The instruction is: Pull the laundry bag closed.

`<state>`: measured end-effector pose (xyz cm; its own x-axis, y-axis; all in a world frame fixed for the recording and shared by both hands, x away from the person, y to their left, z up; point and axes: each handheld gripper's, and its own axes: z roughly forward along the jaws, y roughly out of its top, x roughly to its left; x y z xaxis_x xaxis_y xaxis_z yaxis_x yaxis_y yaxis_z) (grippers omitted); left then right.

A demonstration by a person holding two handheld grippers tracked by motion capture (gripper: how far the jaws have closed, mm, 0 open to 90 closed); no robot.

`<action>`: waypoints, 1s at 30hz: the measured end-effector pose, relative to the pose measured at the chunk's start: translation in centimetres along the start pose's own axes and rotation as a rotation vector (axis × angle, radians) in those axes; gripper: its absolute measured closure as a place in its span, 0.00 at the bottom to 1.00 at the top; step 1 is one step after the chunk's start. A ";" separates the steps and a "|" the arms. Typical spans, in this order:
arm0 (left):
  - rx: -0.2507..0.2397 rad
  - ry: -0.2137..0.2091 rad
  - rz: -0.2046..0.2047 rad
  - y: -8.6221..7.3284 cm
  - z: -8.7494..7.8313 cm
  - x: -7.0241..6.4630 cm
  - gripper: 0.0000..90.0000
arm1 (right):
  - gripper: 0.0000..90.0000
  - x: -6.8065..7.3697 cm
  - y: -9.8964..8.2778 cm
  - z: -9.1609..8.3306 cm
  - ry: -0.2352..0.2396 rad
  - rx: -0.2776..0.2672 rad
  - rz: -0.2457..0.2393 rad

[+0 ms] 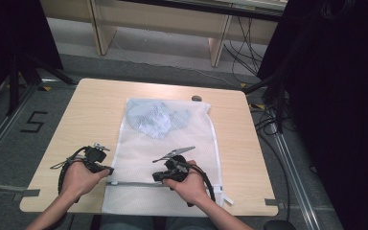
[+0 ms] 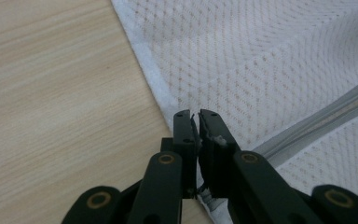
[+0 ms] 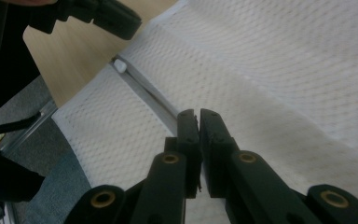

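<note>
Mesh laundry bag [image 1: 165, 158] lies flat down the middle of the table [image 1: 91, 110], its zipper [image 1: 134, 184] running across the end nearest the person and a pale blue garment [image 1: 154, 120] bunched inside at the far end. That layout suggests the work in hand is running the zipper along the bag's mouth: one end pinned so the fabric stays taut, the other hand working along the track. The left gripper [image 2: 195, 122] sits at the bag's left corner, jaws together on the white hem beside the zipper tape, anchoring it. The right gripper [image 3: 198, 120] is over the zipper near the middle of the bag, jaws closed tight; a slider between them cannot be made out, so whether it grips anything is unclear. Both forearms come in low from the table's near edge, hands wrapped around the gripper bodies, jaws angled down onto the bag and turned toward each other.
</note>
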<state>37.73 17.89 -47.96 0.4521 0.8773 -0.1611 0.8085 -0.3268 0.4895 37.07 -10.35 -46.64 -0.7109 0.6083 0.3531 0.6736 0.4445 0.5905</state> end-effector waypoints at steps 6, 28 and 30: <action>0.021 0.000 0.000 0.2 0.4 0.1 0.94 | 0.95 0.8 0.5 1.7 0.006 0.025 -0.037; 0.065 -0.004 -0.065 -0.4 0.9 0.3 0.96 | 0.94 2.4 2.6 5.5 0.047 0.109 0.043; 0.056 -0.002 -0.077 -0.4 1.0 0.3 0.97 | 0.95 2.4 2.8 5.9 0.041 0.125 0.057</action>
<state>37.87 17.92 -49.06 0.3889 0.8997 -0.1981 0.8606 -0.2780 0.4266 38.40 -3.73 -48.45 -0.6767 0.6086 0.4143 0.7312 0.4898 0.4748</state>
